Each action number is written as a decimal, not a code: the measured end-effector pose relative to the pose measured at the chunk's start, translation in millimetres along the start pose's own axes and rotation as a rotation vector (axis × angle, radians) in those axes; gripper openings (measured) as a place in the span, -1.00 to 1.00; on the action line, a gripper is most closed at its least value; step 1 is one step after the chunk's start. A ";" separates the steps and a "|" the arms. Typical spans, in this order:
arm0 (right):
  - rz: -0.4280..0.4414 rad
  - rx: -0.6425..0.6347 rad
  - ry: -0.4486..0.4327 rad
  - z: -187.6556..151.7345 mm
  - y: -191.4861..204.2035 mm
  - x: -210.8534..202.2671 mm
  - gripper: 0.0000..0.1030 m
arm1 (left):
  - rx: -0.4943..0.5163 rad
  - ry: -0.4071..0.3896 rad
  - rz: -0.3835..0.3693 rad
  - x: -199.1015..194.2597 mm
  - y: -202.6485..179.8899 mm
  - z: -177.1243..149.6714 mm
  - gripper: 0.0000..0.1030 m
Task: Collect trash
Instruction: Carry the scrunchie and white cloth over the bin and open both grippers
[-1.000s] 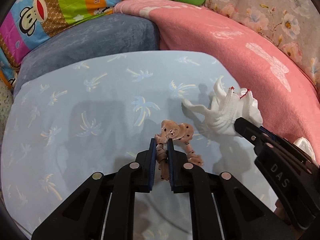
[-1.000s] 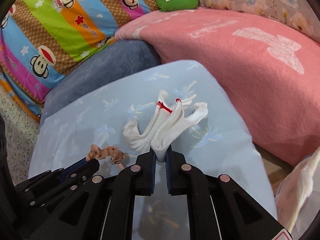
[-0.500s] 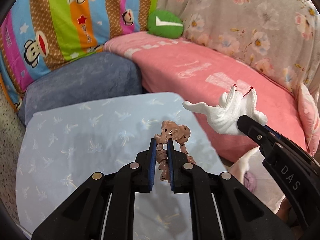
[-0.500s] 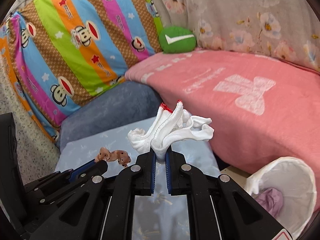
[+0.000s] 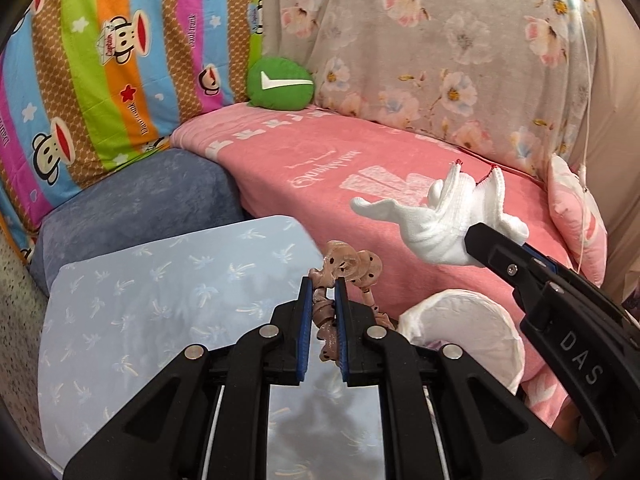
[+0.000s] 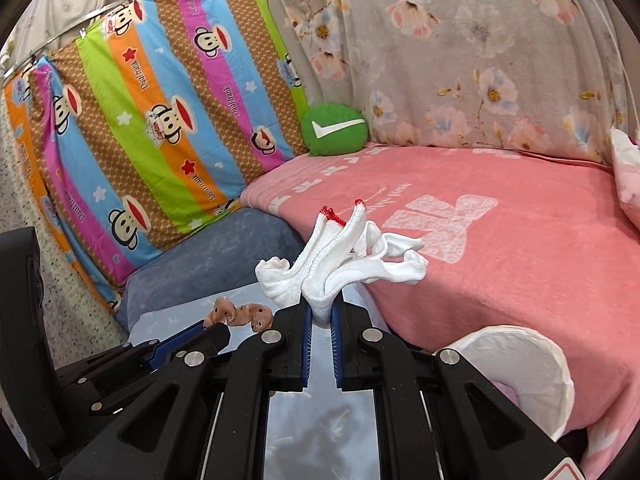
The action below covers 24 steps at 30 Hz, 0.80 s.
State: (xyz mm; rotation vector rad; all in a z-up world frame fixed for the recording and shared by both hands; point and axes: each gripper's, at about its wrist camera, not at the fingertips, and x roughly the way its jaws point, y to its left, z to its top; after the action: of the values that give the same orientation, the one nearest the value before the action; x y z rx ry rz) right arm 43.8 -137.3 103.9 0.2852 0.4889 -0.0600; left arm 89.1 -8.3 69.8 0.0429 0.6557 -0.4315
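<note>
Both pieces are picked up: left gripper (image 5: 321, 292) clamps the tan spotted scrap (image 5: 348, 266), right gripper (image 6: 320, 312) pinches the white gloves (image 6: 336, 264), both near the white-lined bin (image 6: 532, 364); dropping them in is what's left.

The right gripper (image 6: 320, 316) is clamped on a white glove (image 6: 336, 264) with red-edged cuffs, held up in the air with its fingers splaying to the right; taking the glove as landmark, the left gripper (image 6: 224, 326) lies low to its left, its tips closed on a tan dotted wrapper (image 6: 240, 314); below and right of the glove stands a bin (image 6: 532, 360) with a white liner, something purple inside; behind the glove spreads a pink blanket (image 6: 500, 240); far behind it, above, sits a green cushion (image 6: 334, 130); left of the glove hangs a striped monkey sheet (image 6: 160, 120); under it lies a blue palm-print cloth (image 6: 192, 312).
</note>
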 end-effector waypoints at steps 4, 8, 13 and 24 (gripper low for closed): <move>-0.018 0.024 -0.015 -0.9 -18.8 -17.0 -0.85 | 0.029 -0.009 -0.021 -7.1 -18.0 -1.5 -0.78; -0.037 0.046 -0.027 -2.9 -35.2 -30.4 -0.85 | 0.052 -0.012 -0.039 -11.3 -33.3 -3.7 -0.78; -0.057 0.070 -0.035 -6.5 -53.9 -43.8 -0.85 | 0.084 -0.010 -0.059 -13.7 -52.4 -7.0 -0.78; -0.102 0.126 -0.051 -17.7 -95.4 -69.0 -0.84 | 0.149 -0.001 -0.100 -16.7 -91.4 -15.2 -0.78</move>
State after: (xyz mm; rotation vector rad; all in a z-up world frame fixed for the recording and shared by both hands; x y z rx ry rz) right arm -36.9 -224.5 97.1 0.3816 0.4499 -0.1971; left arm 31.7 -82.7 76.4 0.1521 0.6257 -0.5765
